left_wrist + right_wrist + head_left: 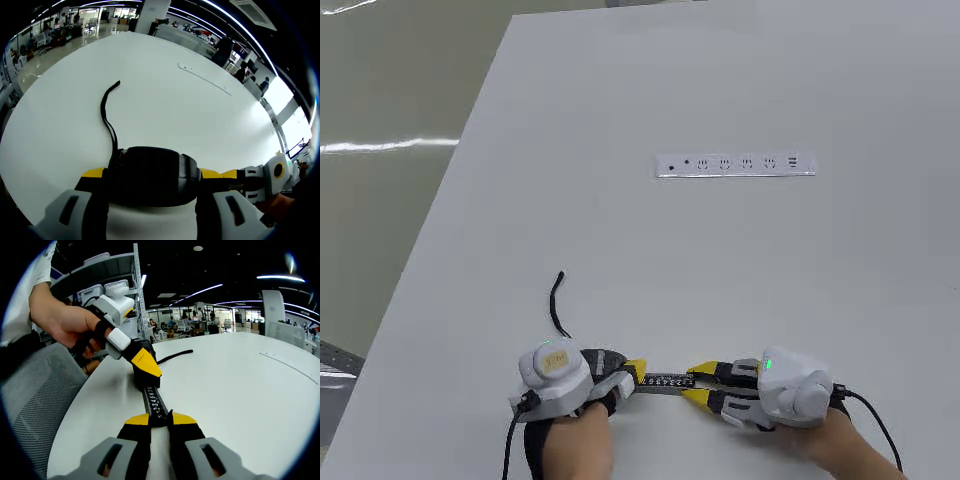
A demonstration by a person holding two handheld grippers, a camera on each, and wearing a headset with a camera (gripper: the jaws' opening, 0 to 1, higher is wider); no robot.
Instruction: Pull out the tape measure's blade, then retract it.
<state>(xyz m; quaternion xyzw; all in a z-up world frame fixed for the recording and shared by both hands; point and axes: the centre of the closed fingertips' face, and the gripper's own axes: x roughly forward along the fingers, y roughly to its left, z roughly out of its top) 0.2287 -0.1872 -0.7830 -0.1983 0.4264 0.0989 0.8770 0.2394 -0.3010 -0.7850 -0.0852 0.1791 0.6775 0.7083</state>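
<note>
The black tape measure (604, 361) lies near the table's front edge, and my left gripper (623, 378) is shut on its case (150, 175), which sits between the yellow jaws. A short length of blade (666, 381) runs rightwards from the case. My right gripper (697, 384) is shut on the blade's end; its printed numbers (154, 401) show just past the yellow fingertips (137, 419). The left gripper (141, 361) faces me across that short blade. The case's black wrist strap (556, 303) trails away over the table.
A white power strip (735, 165) lies flat further back on the white table (720, 260). The table's left edge drops to a greenish floor (390, 150). A grey mesh chair (35, 405) stands by the table in the right gripper view.
</note>
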